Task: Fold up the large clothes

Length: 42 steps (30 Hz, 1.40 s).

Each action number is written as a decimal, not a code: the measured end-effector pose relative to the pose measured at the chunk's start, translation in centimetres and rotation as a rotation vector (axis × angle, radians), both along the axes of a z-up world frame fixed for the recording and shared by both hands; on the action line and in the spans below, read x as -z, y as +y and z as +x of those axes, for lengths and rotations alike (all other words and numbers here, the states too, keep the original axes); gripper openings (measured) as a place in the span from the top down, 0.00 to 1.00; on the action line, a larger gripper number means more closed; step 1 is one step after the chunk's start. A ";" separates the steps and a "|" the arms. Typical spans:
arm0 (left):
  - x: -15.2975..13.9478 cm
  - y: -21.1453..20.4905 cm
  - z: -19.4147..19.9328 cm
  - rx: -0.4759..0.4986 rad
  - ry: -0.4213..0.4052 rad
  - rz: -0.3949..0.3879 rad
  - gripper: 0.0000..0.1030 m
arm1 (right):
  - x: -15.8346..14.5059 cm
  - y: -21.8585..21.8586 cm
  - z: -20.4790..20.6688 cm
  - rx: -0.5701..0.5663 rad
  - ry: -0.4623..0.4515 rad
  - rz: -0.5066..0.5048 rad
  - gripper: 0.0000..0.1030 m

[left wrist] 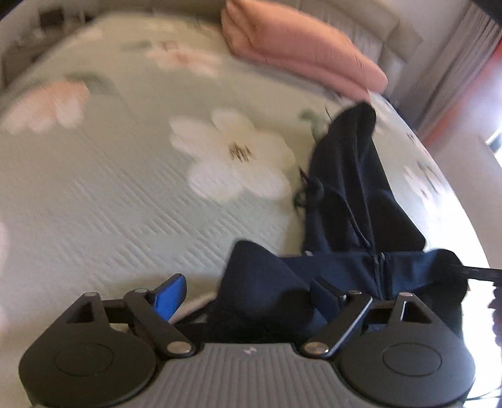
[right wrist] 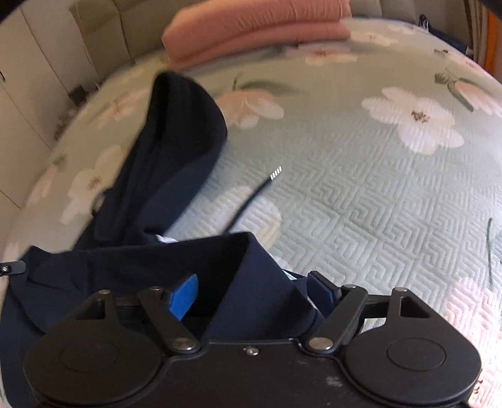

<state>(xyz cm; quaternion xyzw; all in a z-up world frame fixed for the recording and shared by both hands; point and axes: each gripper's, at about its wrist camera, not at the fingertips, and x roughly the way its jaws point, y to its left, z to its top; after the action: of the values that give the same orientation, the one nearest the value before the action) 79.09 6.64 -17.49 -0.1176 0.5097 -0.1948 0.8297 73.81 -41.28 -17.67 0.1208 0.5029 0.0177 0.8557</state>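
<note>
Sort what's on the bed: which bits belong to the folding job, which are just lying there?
In play:
- navy hooded jacket
- left hand-held gripper, open
- right hand-held gripper, open, jacket edge between its fingers

Lying about:
- folded pink blanket
- floral bedspread

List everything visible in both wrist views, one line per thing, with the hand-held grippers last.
navy hooded garment: one, dark navy, lying on the bed, hood pointing toward the headboard, near edge between both grippers' jaws
drawcord: one seen clearly, dark with a pale tip, lying on the bedspread beside the hood
pink folded stack: one, salmon pink, far end of the bed
bedspread: one, pale green quilted with white and pink flowers, covering the bed
left hand-held gripper: one, black with blue pads, open, navy fabric between the jaws
right hand-held gripper: one, black with blue pads, open over the garment's edge
</note>
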 end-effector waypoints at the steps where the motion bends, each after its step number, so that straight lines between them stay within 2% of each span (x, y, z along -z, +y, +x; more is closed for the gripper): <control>1: 0.4 0.0 0.2 0.000 0.011 -0.018 0.38 | 0.4 0.1 0.4 -0.003 0.014 0.000 0.12; 2: 0.8 -0.2 0.4 0.007 0.018 -0.041 0.61 | 0.7 0.1 0.7 -0.011 0.024 0.012 0.14; 3: 1.1 -0.4 0.6 0.015 0.027 -0.037 0.72 | 0.9 0.2 0.8 -0.016 0.034 0.019 0.19; 4: 1.1 -0.8 0.5 0.013 0.013 -0.003 0.90 | 1.0 0.3 0.8 -0.011 0.035 0.008 0.46; 5: 0.8 -1.0 0.2 0.018 -0.012 0.013 0.92 | 0.9 0.5 0.7 -0.006 0.037 -0.013 0.78; 7: -0.2 -1.1 -0.8 0.018 -0.071 0.020 0.93 | 0.4 0.5 0.1 0.004 0.021 -0.046 0.90; 14: -6.7 -0.1 -7.2 0.023 -0.223 -0.078 0.94 | -4.9 1.1 -5.9 0.013 -0.133 -0.046 0.91; 20: -10.9 0.6 -15.2 0.048 -0.230 -0.108 0.94 | -9.9 2.7 -13.9 -0.025 -0.178 -0.068 0.91; 24: -12.1 2.0 -21.7 0.059 -0.164 -0.148 0.94 | -11.9 2.5 -20.1 -0.030 -0.152 -0.055 0.91; 32: -12.3 2.7 -34.9 0.140 0.035 -0.121 0.94 | -13.4 2.1 -32.3 -0.023 -0.057 -0.018 0.91; 37: -11.6 1.9 -40.7 0.189 0.139 -0.144 0.94 | -12.4 2.3 -36.2 0.005 0.000 0.039 0.91; 40: -10.7 1.2 -42.8 0.210 0.153 -0.101 0.94 | -10.5 3.0 -36.5 -0.031 0.059 0.092 0.90; 41: -10.4 1.2 -43.0 0.204 0.151 -0.100 0.93 | -9.5 3.2 -36.1 -0.029 0.079 0.107 0.72; 42: -9.8 1.4 -43.0 0.188 0.151 -0.099 0.93 | -8.4 3.2 -35.5 -0.024 0.080 0.114 0.58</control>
<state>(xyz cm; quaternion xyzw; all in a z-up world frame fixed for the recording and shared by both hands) 36.10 8.06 -7.67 -0.1244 0.5694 -0.2869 0.7603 38.26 -38.08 -9.27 0.1638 0.5362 0.0515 0.8264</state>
